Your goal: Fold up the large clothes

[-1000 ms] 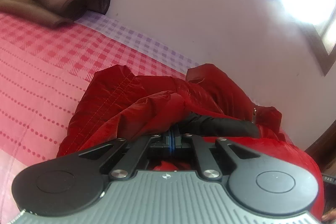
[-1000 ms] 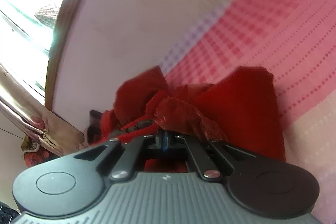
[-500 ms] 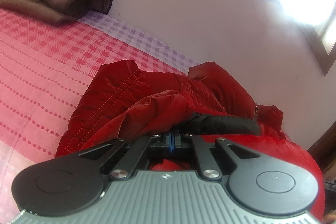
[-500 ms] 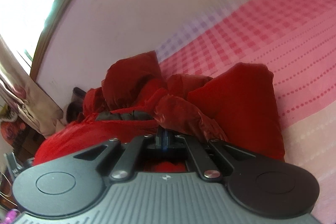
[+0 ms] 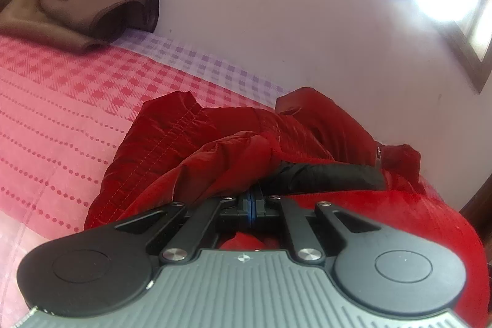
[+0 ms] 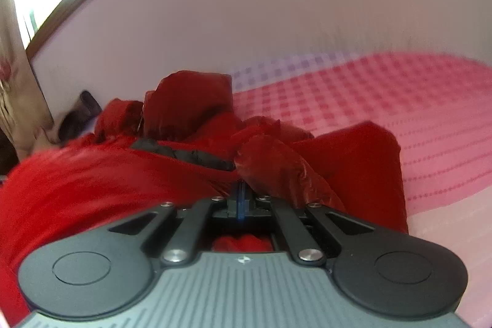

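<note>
Since a second ago my right view has swung across the pink checked bedspread (image 6: 384, 100). Red jacket (image 5: 190, 149) sits bunched at 12 o'clock, barely folded. Left gripper (image 5: 251, 199) and right gripper (image 6: 241, 199) both pinch its fabric.

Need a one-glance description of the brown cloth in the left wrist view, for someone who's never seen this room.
Start at the bed's pink-and-red checked sheet and follow it to the far end, where it meets the pale wall. There lies the brown cloth, loosely rumpled. It is matte brown, apart from the shiny red jacket both grippers hold.
</note>
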`<state>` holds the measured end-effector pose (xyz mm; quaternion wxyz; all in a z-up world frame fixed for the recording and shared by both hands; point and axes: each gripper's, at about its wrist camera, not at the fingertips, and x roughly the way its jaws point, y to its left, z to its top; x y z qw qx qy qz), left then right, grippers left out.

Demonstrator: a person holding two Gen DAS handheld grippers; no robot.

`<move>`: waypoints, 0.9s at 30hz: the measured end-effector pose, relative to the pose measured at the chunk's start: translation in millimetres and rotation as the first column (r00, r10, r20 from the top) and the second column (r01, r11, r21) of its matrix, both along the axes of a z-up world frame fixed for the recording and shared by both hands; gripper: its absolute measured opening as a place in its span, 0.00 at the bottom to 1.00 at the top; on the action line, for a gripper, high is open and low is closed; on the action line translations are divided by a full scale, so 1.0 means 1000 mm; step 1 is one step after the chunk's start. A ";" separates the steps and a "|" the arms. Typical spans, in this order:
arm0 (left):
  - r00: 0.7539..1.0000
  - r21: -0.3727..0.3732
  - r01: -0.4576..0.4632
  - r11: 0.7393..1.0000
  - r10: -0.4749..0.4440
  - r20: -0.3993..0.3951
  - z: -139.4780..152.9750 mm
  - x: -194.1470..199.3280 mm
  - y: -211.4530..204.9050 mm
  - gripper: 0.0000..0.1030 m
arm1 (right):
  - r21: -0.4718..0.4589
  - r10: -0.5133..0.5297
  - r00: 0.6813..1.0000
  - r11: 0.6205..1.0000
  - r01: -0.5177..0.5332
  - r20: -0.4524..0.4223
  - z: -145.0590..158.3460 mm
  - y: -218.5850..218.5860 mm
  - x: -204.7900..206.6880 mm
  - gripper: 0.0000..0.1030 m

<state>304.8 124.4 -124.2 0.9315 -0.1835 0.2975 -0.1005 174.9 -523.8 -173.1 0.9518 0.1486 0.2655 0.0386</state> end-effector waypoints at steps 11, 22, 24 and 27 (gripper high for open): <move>1.000 0.046 0.005 0.999 -0.006 0.019 0.001 -0.003 -0.003 0.12 | -0.231 -0.025 0.999 0.972 0.034 0.044 0.002 0.030 -0.007 0.00; 0.999 0.083 0.017 0.996 -0.019 0.032 0.001 -0.004 -0.003 0.12 | -0.294 -0.036 0.997 0.954 0.054 0.066 0.000 0.039 -0.009 0.00; 0.999 0.092 0.017 0.996 -0.020 0.033 0.001 -0.005 -0.004 0.12 | -0.317 -0.040 0.997 0.947 0.059 0.068 -0.001 0.043 -0.010 0.00; 0.999 0.105 0.018 0.994 -0.021 0.034 0.001 -0.005 -0.005 0.12 | -0.336 -0.043 0.997 0.940 0.064 0.070 -0.002 0.046 -0.010 0.00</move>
